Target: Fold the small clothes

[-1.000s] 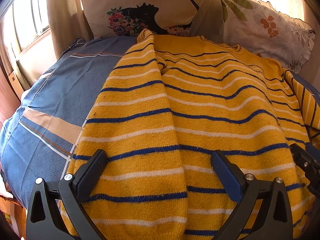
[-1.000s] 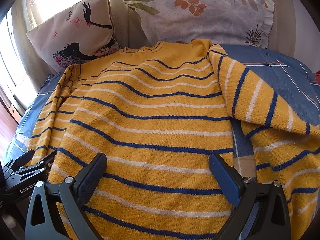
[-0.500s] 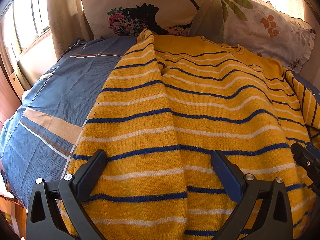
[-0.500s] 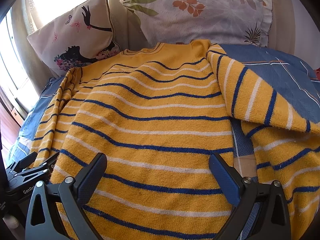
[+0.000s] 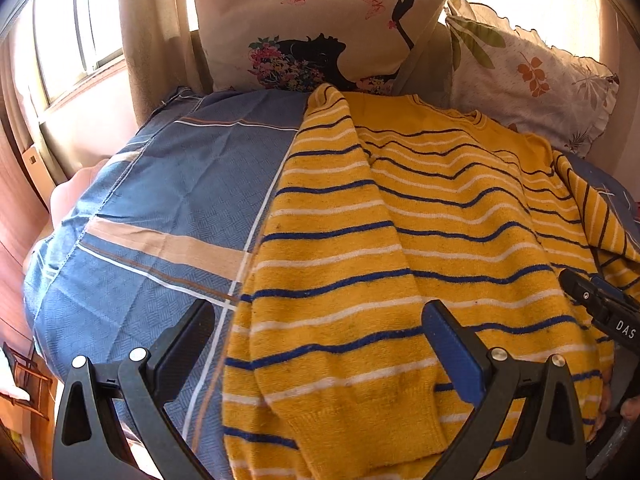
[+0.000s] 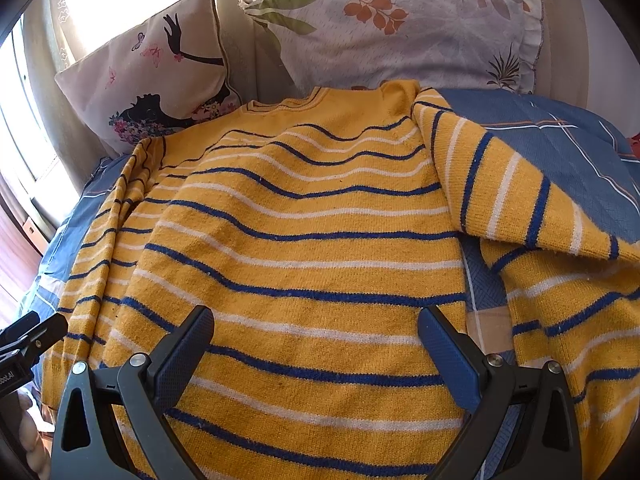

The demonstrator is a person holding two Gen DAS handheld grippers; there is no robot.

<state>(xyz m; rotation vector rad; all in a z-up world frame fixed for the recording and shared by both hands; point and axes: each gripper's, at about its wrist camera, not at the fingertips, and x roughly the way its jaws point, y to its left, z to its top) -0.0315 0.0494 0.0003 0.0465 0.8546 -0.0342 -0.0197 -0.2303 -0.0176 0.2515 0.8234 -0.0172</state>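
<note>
A yellow sweater (image 6: 304,248) with blue and white stripes lies flat on the bed, collar toward the pillows. Its left sleeve (image 5: 328,240) is folded along the body, cuff near the hem. Its right sleeve (image 6: 520,200) spreads out to the right over the sheet. My left gripper (image 5: 320,340) is open above the left sleeve's cuff end, holding nothing. My right gripper (image 6: 316,340) is open over the lower middle of the sweater (image 5: 460,216), also empty. Each gripper shows at the edge of the other's view.
A blue plaid bedsheet (image 5: 160,208) covers the bed. A cushion with a black silhouette print (image 5: 312,28) and a leaf-print pillow (image 6: 400,28) lean at the head. A window (image 5: 80,28) and curtain are at the left. The bed edge drops off at left.
The left gripper has drawn back and shifted left, so more blue sheet and the sleeve cuff show. The right gripper has moved slightly left over the sweater.
</note>
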